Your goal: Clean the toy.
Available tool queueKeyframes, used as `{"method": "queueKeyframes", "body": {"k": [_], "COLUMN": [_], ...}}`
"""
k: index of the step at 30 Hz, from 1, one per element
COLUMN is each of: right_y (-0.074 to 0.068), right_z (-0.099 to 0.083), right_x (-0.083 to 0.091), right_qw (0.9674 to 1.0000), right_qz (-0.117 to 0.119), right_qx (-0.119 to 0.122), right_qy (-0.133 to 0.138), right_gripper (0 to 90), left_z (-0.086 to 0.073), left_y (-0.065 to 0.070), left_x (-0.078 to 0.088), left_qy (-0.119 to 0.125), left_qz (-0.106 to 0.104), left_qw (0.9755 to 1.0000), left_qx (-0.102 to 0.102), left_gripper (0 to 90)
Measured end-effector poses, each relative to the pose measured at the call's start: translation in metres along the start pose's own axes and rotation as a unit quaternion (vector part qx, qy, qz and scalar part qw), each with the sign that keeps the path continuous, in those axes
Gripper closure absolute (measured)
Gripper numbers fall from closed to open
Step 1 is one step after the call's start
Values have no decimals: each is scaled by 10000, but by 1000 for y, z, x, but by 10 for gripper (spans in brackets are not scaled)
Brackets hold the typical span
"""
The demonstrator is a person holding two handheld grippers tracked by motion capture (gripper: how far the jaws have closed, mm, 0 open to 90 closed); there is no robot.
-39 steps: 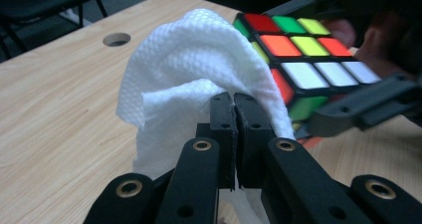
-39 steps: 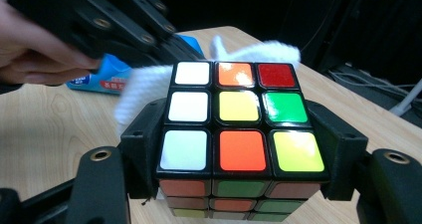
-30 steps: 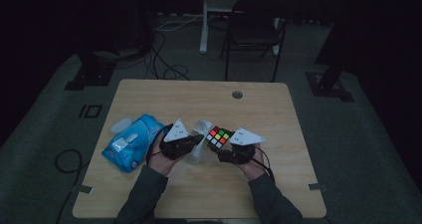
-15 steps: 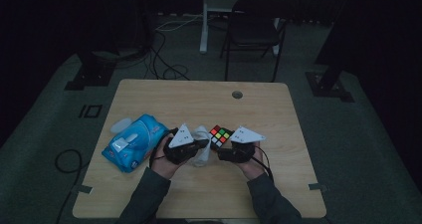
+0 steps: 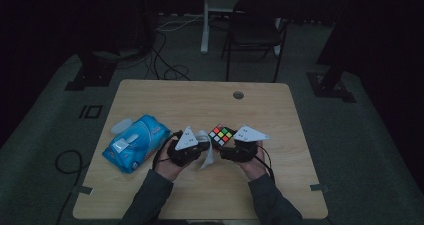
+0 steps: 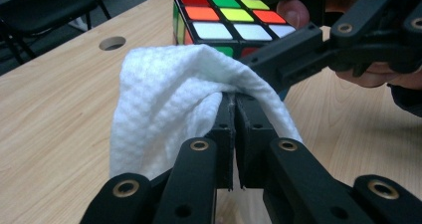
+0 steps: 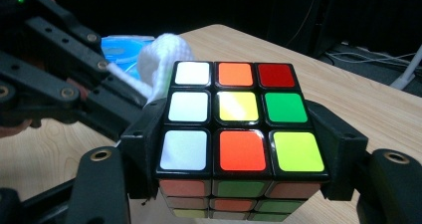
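Observation:
A scrambled Rubik's cube [image 7: 234, 119] sits clamped between the two jaws of my right gripper [image 7: 239, 139], just above the table [image 5: 165, 100]. In the high view the cube [image 5: 222, 134] lies between both hands. My left gripper [image 6: 235, 102] is shut on a white textured wipe [image 6: 164, 99], which bulges over its fingertips and touches the cube's near side [image 6: 224, 20]. Its jaws have just eased open a trace, and the wipe stays pinched between them. From above, the wipe [image 5: 207, 157] hangs below the left gripper [image 5: 206, 146].
A blue pack of wet wipes [image 5: 134, 142] lies on the table's left side, beside the left hand. A cable hole [image 5: 238, 94] sits near the far edge. A dark chair [image 5: 255, 30] stands beyond the table.
My left gripper has shifted slightly right toward the cube with the wipe, which now hangs lower between the two grippers. The right gripper and the cube have stayed put.

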State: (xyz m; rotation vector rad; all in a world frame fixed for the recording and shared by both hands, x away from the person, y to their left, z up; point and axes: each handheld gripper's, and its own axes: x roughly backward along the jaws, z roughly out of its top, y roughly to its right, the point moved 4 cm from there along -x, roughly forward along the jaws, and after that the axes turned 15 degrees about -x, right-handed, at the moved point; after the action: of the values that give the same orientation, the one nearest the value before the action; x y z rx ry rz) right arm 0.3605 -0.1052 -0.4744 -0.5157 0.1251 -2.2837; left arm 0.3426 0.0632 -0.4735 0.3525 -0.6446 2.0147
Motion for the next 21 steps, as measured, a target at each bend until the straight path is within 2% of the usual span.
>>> {"method": "queueKeyframes", "body": {"k": [14,19,21], "right_y": [4,5,5], "right_z": [1,1,1], "right_x": [-1,-2,-3], "right_qw": [9997,9996,9994], "right_qz": [-114,-137,-152], "right_qx": [-202,-262,-292], "right_qy": [48,42,45], "right_gripper": [339,340,339], "left_z": [3,9,11], "left_y": [12,18,20], "left_x": [-12,-13,-13], "left_qy": [-73,38,27], "left_qz": [-204,-353,-347], "left_qw": [9997,9992,9991], "left_qx": [-96,-167,-235], "left_gripper": [880,884,883]}}
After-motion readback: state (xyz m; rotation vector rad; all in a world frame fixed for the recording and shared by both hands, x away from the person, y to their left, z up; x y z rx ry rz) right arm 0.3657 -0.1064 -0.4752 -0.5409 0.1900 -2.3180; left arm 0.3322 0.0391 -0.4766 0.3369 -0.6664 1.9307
